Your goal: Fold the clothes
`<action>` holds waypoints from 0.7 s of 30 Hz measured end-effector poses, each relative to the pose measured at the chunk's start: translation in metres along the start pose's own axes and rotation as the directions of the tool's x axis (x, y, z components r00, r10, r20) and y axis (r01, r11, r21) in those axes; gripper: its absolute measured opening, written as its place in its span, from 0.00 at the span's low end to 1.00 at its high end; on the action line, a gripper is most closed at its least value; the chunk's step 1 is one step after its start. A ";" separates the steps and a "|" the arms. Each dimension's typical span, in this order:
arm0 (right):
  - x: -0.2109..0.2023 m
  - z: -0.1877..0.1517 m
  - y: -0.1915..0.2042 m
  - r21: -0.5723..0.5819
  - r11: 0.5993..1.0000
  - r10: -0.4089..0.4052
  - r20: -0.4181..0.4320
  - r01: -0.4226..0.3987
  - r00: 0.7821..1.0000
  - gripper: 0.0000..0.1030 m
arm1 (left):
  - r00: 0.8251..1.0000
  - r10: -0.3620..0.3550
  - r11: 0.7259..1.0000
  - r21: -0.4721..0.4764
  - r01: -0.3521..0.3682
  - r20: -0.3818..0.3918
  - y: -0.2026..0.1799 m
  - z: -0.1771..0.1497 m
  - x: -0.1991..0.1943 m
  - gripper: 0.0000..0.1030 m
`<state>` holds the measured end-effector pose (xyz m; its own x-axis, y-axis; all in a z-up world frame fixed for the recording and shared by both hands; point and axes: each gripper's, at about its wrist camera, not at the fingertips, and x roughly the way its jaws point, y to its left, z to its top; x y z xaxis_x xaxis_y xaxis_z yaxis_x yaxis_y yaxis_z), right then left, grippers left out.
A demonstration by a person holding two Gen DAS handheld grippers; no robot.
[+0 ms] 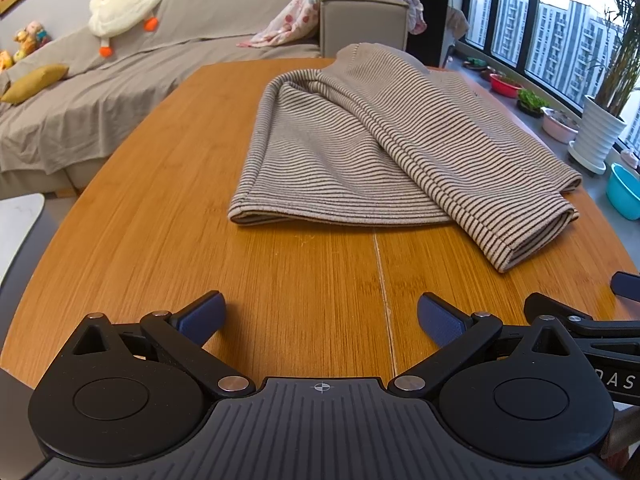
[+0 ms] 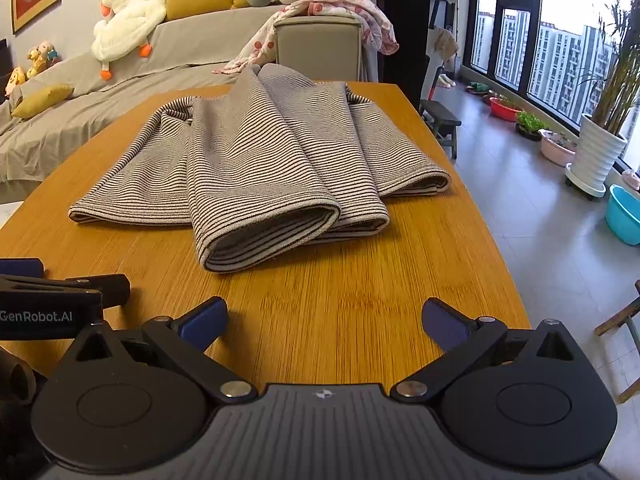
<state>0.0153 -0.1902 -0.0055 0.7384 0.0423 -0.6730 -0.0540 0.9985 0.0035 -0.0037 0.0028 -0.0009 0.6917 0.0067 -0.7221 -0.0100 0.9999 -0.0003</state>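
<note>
A striped beige and dark garment [image 1: 360,152] lies on the wooden table [image 1: 160,208], partly folded, with one sleeve laid across its front toward the near right. In the right wrist view the same garment [image 2: 256,168] sits in the middle of the table [image 2: 360,280], its folded sleeve end nearest me. My left gripper [image 1: 320,318] is open over bare wood, short of the garment's near hem. Beside it, my right gripper [image 2: 324,322] is also open and holds nothing, with its tip showing at the right edge of the left wrist view.
A grey sofa [image 2: 120,80] with a plush duck [image 2: 124,16], cushions and a pink blanket [image 2: 344,12] stands behind the table. To the right are floor, a small dark stool [image 2: 440,120], plant pots [image 2: 600,148], basins and windows. The table's right edge [image 2: 480,220] drops to the floor.
</note>
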 end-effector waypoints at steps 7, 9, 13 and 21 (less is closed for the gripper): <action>0.000 -0.002 -0.001 0.000 1.000 0.002 0.005 -0.002 1.000 1.00 | 1.000 -0.001 1.000 0.000 0.001 -0.004 -0.001 0.001 0.000 1.00; -0.001 -0.002 -0.001 0.000 1.000 0.002 0.006 -0.002 1.000 1.00 | 1.000 -0.001 1.000 0.000 0.001 -0.004 -0.001 0.001 0.000 1.00; -0.002 -0.003 -0.001 -0.002 1.000 0.001 0.011 -0.001 1.000 1.00 | 1.000 -0.001 1.000 -0.001 0.001 -0.006 -0.001 0.002 0.000 1.00; -0.003 -0.004 0.000 -0.005 1.000 0.001 0.018 0.000 1.000 1.00 | 1.000 -0.001 1.000 -0.002 0.001 -0.008 0.000 0.002 0.000 1.00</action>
<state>0.0107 -0.1902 -0.0069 0.7504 0.0435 -0.6595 -0.0576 0.9983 0.0004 -0.0019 0.0025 0.0005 0.6861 0.0061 -0.7275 -0.0112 0.9999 -0.0022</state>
